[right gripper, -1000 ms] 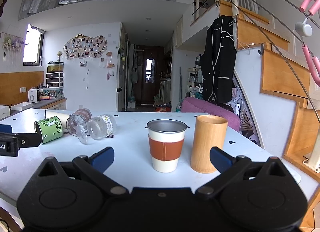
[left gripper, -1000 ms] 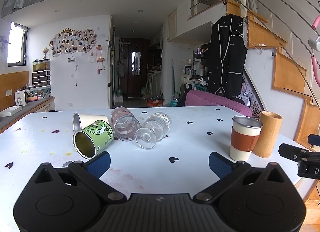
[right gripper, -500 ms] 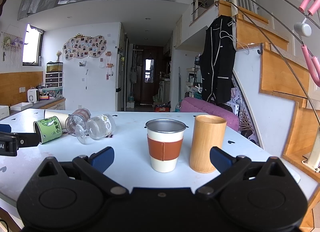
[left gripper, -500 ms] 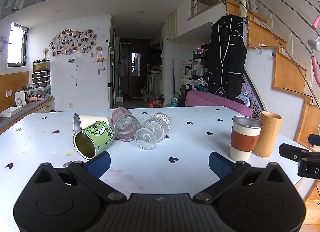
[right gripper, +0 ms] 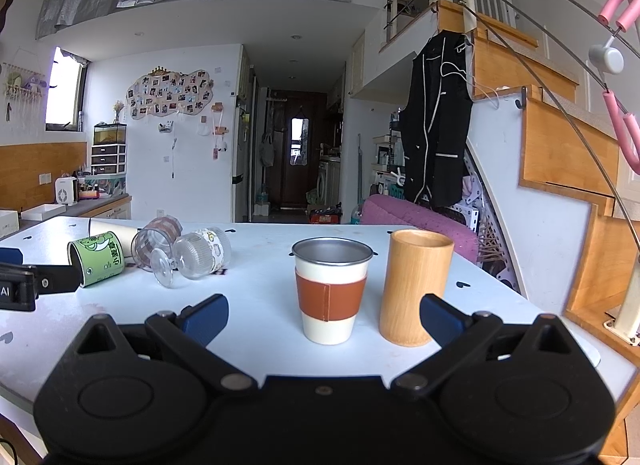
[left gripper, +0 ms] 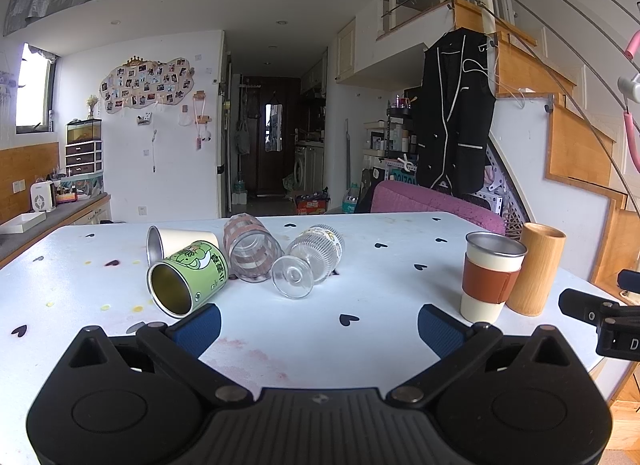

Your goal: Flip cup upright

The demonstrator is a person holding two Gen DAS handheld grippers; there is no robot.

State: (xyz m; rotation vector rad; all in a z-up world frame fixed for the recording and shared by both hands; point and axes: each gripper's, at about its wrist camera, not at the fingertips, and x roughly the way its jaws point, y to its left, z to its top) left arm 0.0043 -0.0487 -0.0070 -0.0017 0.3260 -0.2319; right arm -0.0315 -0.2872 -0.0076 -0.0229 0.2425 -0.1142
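Both grippers, left [left gripper: 319,323] and right [right gripper: 325,315], jaws apart, empty; tipped cups [left gripper: 188,279] at centre-left touch, so one may roll.

Green cup [left gripper: 187,281] glossy printed metal, ribbed goblet [left gripper: 310,261] clear glass, checked tumbler [left gripper: 252,251] glass, sleeved cup [right gripper: 330,291] matt steel rim, wooden cup [right gripper: 412,287] smooth, table [left gripper: 360,339] matt white, stained

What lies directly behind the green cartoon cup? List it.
Behind the green cartoon cup lies a white paper-wrapped cup on its side, metal rim facing left. The green cup covers its lower side, so contact between them cannot be confirmed.
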